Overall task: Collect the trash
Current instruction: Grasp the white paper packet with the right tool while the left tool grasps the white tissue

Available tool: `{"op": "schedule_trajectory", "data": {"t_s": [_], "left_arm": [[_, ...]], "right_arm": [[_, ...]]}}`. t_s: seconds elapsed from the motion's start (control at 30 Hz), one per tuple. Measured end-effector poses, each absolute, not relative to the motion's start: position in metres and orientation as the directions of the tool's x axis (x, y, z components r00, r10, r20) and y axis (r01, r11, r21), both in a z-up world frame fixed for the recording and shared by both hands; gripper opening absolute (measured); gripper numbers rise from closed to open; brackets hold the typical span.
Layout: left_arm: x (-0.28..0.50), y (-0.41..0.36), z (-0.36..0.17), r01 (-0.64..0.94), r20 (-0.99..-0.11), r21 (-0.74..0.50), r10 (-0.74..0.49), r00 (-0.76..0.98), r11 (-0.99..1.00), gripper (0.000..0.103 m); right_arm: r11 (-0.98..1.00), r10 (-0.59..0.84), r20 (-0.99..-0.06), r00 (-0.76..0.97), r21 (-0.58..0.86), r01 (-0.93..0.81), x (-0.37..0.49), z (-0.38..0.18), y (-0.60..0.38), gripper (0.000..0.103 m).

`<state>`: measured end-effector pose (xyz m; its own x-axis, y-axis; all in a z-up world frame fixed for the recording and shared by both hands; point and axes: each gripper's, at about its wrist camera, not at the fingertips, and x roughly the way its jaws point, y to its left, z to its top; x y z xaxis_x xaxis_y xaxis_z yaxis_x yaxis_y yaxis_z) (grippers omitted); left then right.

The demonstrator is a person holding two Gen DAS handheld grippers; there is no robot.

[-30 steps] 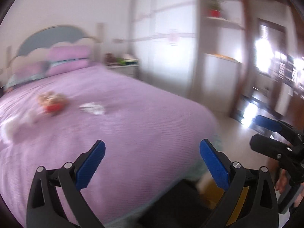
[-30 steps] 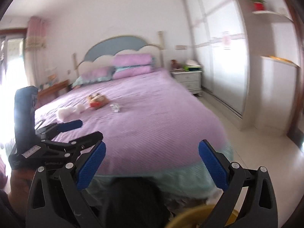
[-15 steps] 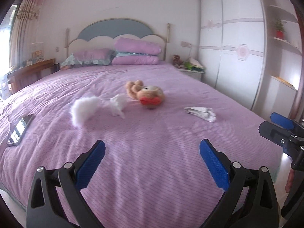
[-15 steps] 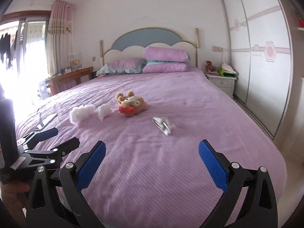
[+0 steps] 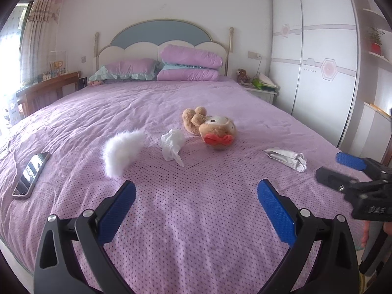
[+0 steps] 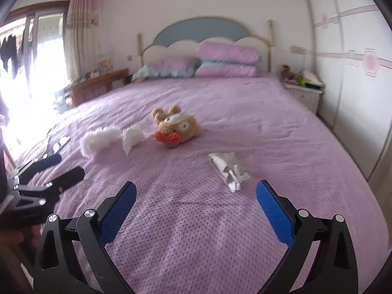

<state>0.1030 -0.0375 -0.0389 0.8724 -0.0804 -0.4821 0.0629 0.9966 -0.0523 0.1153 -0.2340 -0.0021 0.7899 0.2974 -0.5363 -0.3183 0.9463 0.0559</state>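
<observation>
A crumpled white tissue (image 5: 172, 144) (image 6: 132, 138) lies on the purple bed beside a white fluffy piece (image 5: 122, 152) (image 6: 99, 140). A crumpled silver wrapper (image 5: 286, 158) (image 6: 227, 169) lies to the right, closest to my right gripper. My left gripper (image 5: 196, 205) is open and empty above the bedspread, short of the tissue. My right gripper (image 6: 196, 205) is open and empty, just short of the wrapper. Each gripper also shows in the other's view: the right one (image 5: 343, 169) and the left one (image 6: 61, 169).
A brown plush toy (image 5: 210, 128) (image 6: 175, 126) lies mid-bed. A phone (image 5: 30, 171) rests at the left edge. Pillows (image 5: 188, 65) sit at the headboard. A nightstand (image 5: 261, 90) and a wardrobe (image 5: 318, 68) stand on the right, a wooden desk (image 5: 46, 88) on the left.
Both grippers swung from the bed's foot and the floor toward the bed and moved in over it. The tissue, wrapper and toy now appear much nearer. Both stayed open.
</observation>
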Motion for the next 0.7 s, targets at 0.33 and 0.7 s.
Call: {"op": "schedule_trajectory", "data": {"t_s": [0.33,0.7], "left_arm": [[0.135,-0.033,-0.052,0.049,-0.533,-0.09,-0.09,0.842,0.995,0.099],[0.157,-0.036,-0.047,0.059,-0.533,-0.085,-0.095,0.84,0.995,0.099]], "right_arm": [[0.958,0.189,-0.691,0.698,-0.026,-0.286,0.195,-0.026,-0.226,0.073],[0.948,0.196,-0.767,0.611,-0.012,-0.319,0.228,-0.045,-0.218,0.026]]}}
